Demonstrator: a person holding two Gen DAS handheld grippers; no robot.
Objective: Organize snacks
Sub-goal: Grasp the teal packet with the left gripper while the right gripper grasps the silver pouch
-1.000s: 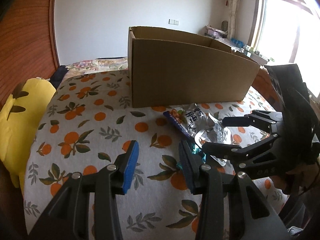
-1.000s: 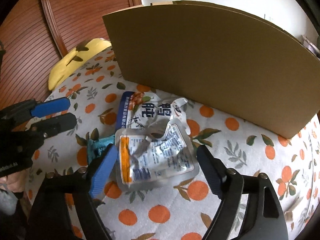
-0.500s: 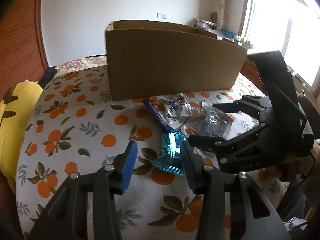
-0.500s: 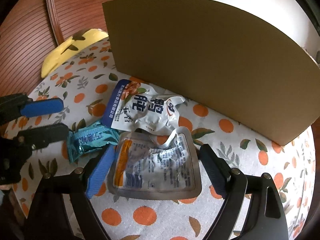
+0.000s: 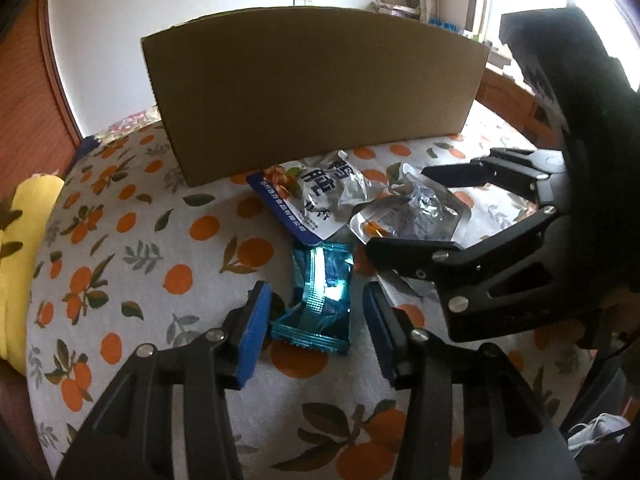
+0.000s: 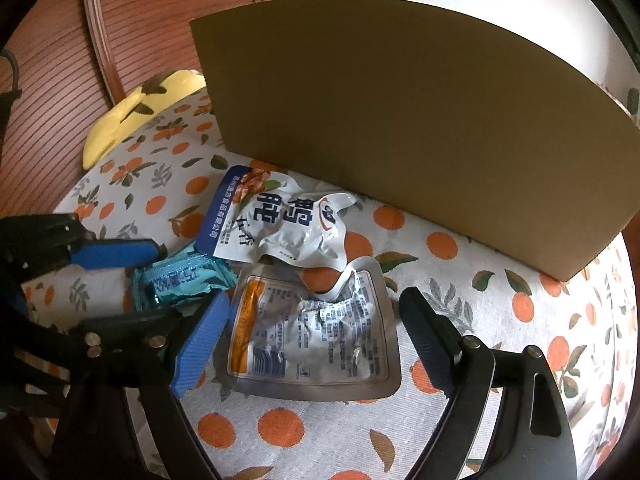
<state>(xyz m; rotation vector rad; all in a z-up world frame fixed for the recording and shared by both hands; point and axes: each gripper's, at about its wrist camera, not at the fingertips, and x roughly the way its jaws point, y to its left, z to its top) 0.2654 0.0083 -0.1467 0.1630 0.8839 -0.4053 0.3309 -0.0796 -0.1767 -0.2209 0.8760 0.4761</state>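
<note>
A teal snack packet [image 5: 320, 300] lies on the orange-print cloth, and my open left gripper [image 5: 316, 312] straddles it with a finger on each side. It also shows in the right wrist view [image 6: 180, 280]. A silver foil pouch [image 6: 316, 324] lies between the fingers of my open right gripper [image 6: 316, 332]; it also shows in the left wrist view [image 5: 408, 216]. A white and blue snack bag [image 6: 272, 216] lies just beyond, in front of a tall cardboard box [image 6: 400, 120]. The box's inside is hidden.
The table's cloth [image 5: 120, 240] has an orange fruit pattern. A yellow cushion [image 5: 24, 240] sits at the left edge. A wooden slatted wall [image 6: 52, 80] stands behind. A window [image 5: 492, 0] is at the right rear.
Both grippers have moved forward and down. The left gripper now brackets the teal packet, and the right gripper has closed in around the silver pouch.
</note>
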